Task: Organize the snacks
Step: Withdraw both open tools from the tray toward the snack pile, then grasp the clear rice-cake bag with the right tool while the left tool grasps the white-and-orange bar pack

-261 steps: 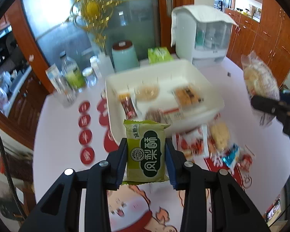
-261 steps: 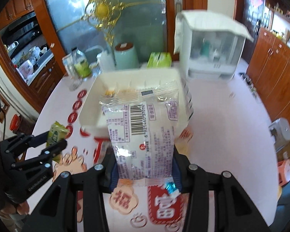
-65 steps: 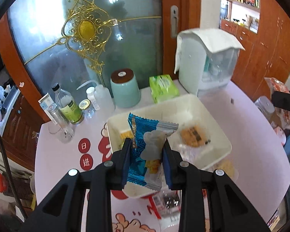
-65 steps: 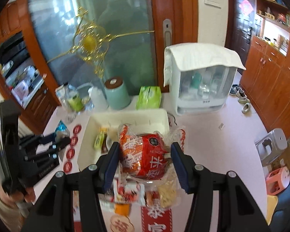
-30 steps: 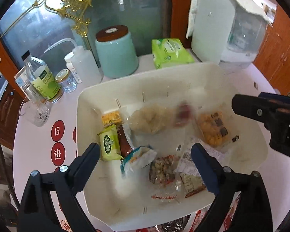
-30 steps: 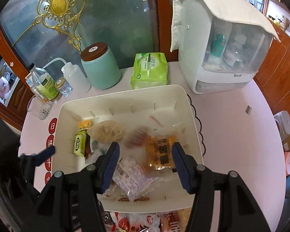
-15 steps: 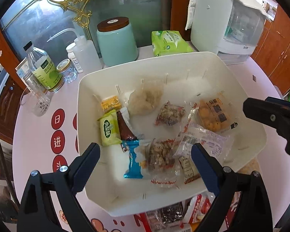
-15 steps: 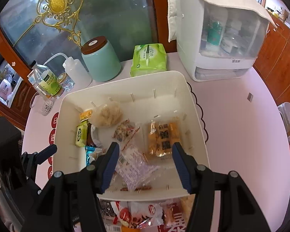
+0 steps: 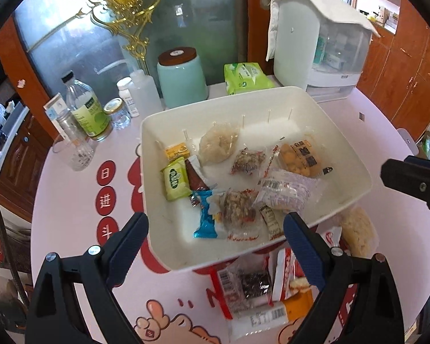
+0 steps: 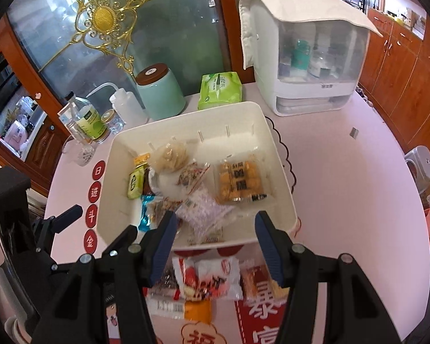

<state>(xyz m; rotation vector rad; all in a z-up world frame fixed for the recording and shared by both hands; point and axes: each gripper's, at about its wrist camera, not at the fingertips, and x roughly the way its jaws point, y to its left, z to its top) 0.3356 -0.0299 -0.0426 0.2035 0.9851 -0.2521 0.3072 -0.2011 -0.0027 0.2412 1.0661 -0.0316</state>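
The white bin (image 9: 272, 97) sits on the pink table (image 10: 344, 189) and serves as the reference point. Inside it lie several packets: a green packet (image 9: 175, 182) and a small yellow packet (image 9: 177, 149) by the left wall, a dark red sachet (image 9: 196, 179) just beside the green one, a pale puffed-rice bag (image 9: 218, 146) toward the back, an orange biscuit packet (image 9: 301, 159) toward the right wall, a clear barcode bag (image 9: 283, 190) near the middle, and a blue wrapper (image 9: 206, 216) toward the front, touching a nut-bar packet (image 9: 238, 209). In front of the bin, on the table, loose snacks remain: a red-and-white packet (image 10: 212, 279), a dark packet (image 9: 255, 283) and an orange-ended box (image 10: 183, 308); a pale rice cake bag (image 9: 358, 226) lies at the front right corner. Behind the bin stand a mint canister (image 9: 182, 77), a green tissue pack (image 9: 246, 78), a white cabinet-style box (image 10: 309, 54) and, to the back left, a green-labelled bottle (image 9: 86, 109). The left gripper (image 9: 216, 238) hovers over the bin's front edge, jaws spread wide, holding nothing. The right gripper (image 10: 215, 243) hovers above the front edge and the loose snacks, jaws parted, likewise empty.
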